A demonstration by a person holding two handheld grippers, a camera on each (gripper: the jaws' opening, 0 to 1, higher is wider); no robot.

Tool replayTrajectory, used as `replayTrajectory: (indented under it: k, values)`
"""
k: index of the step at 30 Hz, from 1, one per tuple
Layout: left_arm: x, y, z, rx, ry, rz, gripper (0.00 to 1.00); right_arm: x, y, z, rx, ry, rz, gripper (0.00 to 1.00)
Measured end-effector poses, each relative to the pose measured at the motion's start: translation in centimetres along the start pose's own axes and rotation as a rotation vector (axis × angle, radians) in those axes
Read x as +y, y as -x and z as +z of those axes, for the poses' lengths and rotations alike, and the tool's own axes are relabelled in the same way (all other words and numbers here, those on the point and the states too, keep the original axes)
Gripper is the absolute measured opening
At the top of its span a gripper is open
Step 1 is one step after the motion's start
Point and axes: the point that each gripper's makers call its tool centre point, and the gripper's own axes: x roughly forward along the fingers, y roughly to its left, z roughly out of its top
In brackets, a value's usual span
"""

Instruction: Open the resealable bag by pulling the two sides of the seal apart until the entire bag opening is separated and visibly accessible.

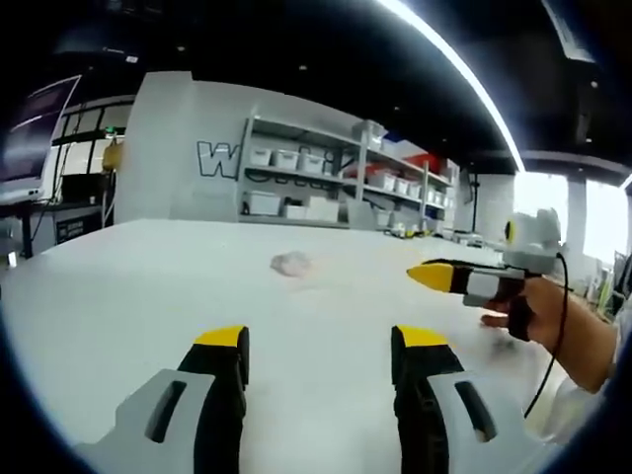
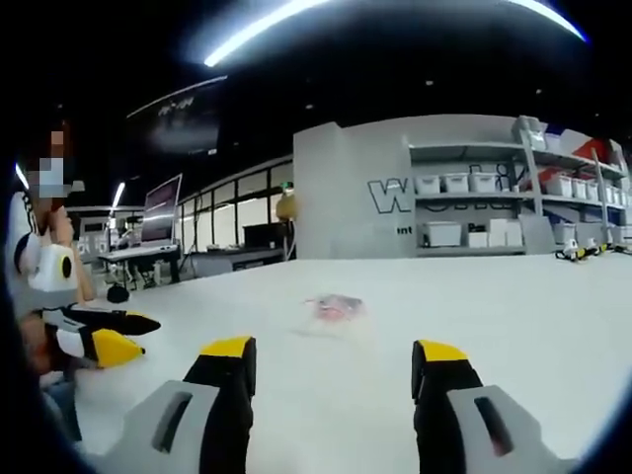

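A small clear resealable bag (image 1: 291, 263) with something pinkish inside lies flat on the white table (image 1: 148, 296), well ahead of my left gripper (image 1: 322, 341), whose jaws stand wide apart with nothing between them. My right gripper (image 1: 444, 276) comes in from the right, held by a hand, level with the bag and apart from it. In the right gripper view the same bag (image 2: 336, 308) lies ahead of my right gripper (image 2: 334, 351), which is open and holds nothing. My left gripper (image 2: 99, 336) shows at the left edge there. I cannot tell how the bag's seal stands.
The white table (image 2: 513, 316) runs far back to a grey wall. Shelves (image 1: 326, 183) with white bins stand behind it. A person (image 2: 44, 267) is at the left of the right gripper view, with desks and a monitor (image 2: 163, 212) behind.
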Motion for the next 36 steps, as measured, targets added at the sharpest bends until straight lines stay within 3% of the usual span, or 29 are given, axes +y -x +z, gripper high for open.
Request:
replayTrajectory:
  k: [2, 5, 11, 17, 26, 36]
  values:
    - [0.6, 0.1, 0.8, -0.048, 0.000, 0.051, 0.70, 0.1, 0.3, 0.1, -0.004, 0.006, -0.010, 0.68]
    - [1.5, 0.4, 1.9, -0.105, -0.030, 0.112, 0.86, 0.1, 0.7, 0.4, -0.020, 0.034, -0.047, 0.82]
    - [2.4, 0.6, 2.1, -0.117, -0.046, 0.164, 1.00, 0.0, 1.1, 0.6, -0.032, 0.050, -0.086, 0.99]
    - [3.3, 1.0, 3.3, -0.158, -0.117, 0.238, 1.00, -0.9, 1.5, 0.8, -0.035, 0.056, -0.123, 1.00]
    - [3.4, 0.8, 2.5, -0.111, -0.135, 0.249, 1.00, -0.7, 1.0, 0.0, 0.015, 0.062, -0.110, 1.00]
    - [3.2, 0.7, 2.2, -0.096, -0.156, 0.240, 1.00, -0.7, 1.1, 0.0, 0.007, 0.076, -0.107, 1.00]
